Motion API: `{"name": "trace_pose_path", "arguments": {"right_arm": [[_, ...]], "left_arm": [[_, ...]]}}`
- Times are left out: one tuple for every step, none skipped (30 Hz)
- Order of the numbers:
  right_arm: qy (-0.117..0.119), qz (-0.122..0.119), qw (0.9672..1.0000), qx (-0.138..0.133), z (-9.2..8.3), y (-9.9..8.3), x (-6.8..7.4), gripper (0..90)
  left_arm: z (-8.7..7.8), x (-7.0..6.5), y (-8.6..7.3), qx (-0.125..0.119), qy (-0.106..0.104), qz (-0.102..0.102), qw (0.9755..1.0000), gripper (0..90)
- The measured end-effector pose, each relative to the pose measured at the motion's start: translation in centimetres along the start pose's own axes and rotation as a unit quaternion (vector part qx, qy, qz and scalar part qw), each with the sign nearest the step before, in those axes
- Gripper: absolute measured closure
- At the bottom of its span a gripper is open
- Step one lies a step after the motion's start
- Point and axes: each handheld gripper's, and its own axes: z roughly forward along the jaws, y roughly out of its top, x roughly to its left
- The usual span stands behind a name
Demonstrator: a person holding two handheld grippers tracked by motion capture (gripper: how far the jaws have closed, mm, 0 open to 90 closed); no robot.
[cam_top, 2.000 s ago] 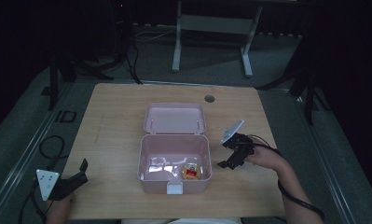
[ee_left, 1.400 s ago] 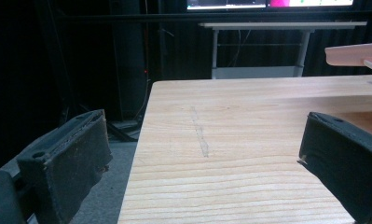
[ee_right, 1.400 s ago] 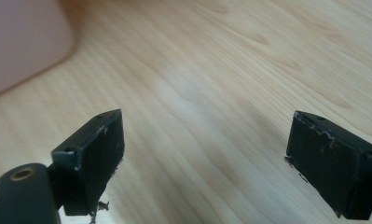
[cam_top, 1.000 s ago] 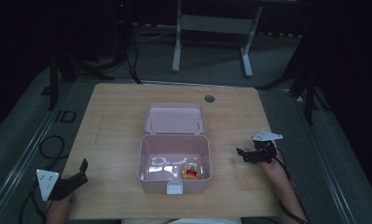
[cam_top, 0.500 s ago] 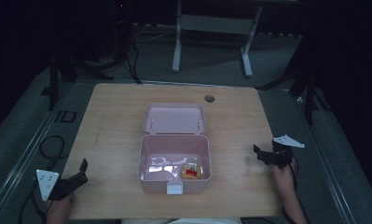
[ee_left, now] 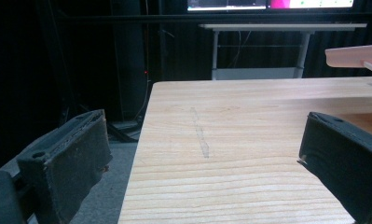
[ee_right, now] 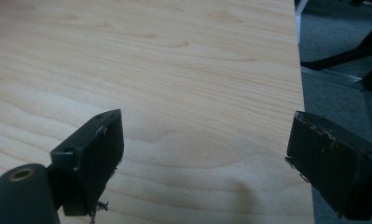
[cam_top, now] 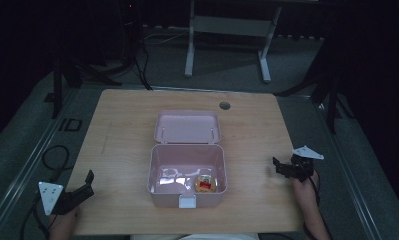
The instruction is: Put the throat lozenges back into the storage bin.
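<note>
Open pale-pink plastic box [cam_top: 187, 172] sits mid-worktop between both idle grippers.
Right gripper [cam_top: 287, 168], jaws apart and empty, is nearer; left gripper [cam_top: 79, 192], likewise spread, rests at the near-left corner.

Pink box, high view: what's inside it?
Inside the pink box, one small round item with a red and yellow top sits at the front right. The rest of the floor looks bare and glossy. The near wall hides the strip just behind it.
</note>
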Motion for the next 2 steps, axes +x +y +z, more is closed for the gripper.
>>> {"name": "trace_pose_path", "arguments": {"right_arm": [[-0.004,-0.004,1.0000,-0.003,-0.01,-0.03,0.09,11.0],[0.002,-0.004,1.0000,-0.001,-0.01,0.01,0.08,12.0]], "left_arm": [[0.00,0.00,0.00,0.000,0.000,0.000,1.0000,2.4],[0.00,0.01,0.00,0.000,0.000,0.000,1.0000,2.4]]}}
